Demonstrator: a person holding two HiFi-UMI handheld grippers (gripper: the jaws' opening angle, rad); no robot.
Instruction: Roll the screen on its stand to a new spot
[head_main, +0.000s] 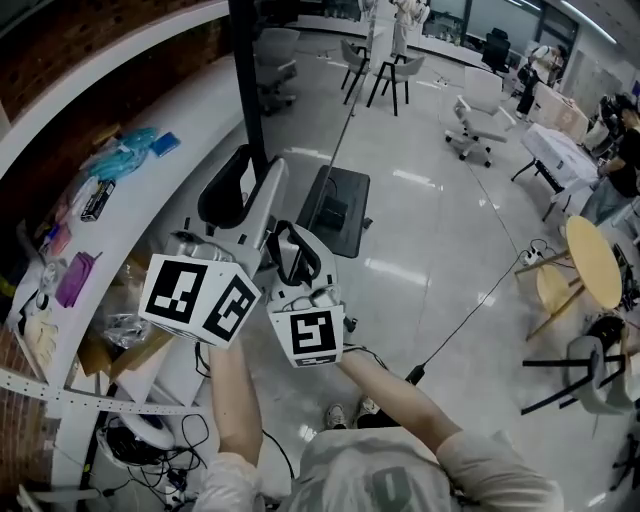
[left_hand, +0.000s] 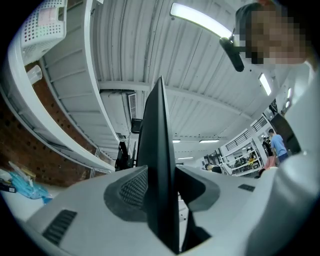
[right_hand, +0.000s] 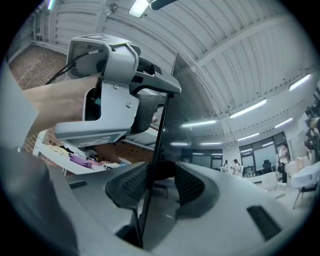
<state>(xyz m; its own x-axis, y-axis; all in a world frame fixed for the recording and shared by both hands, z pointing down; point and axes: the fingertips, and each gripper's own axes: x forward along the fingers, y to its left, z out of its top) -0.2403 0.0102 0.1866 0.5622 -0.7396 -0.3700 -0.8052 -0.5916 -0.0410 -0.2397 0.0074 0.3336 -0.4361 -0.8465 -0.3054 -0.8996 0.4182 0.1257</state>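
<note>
The screen (left_hand: 159, 140) is a thin dark panel seen edge-on, and it runs up between the jaws in both gripper views. My left gripper (left_hand: 161, 187) is shut on its edge, with the ribbed pads (left_hand: 132, 190) against the panel. My right gripper (right_hand: 156, 182) is shut on the same edge of the screen (right_hand: 162, 130), lower down, and the left gripper (right_hand: 150, 107) shows above it there. In the head view the left gripper (head_main: 245, 195) and the right gripper (head_main: 293, 252) sit close together over the stand's dark base (head_main: 338, 212) on the glossy floor.
A curved white counter (head_main: 130, 170) with bags and small items runs along the brick wall at left. Office chairs (head_main: 475, 120) and a black stool (head_main: 395, 80) stand farther off. A round wooden table (head_main: 595, 260) stands at right. A black cable (head_main: 470, 310) crosses the floor.
</note>
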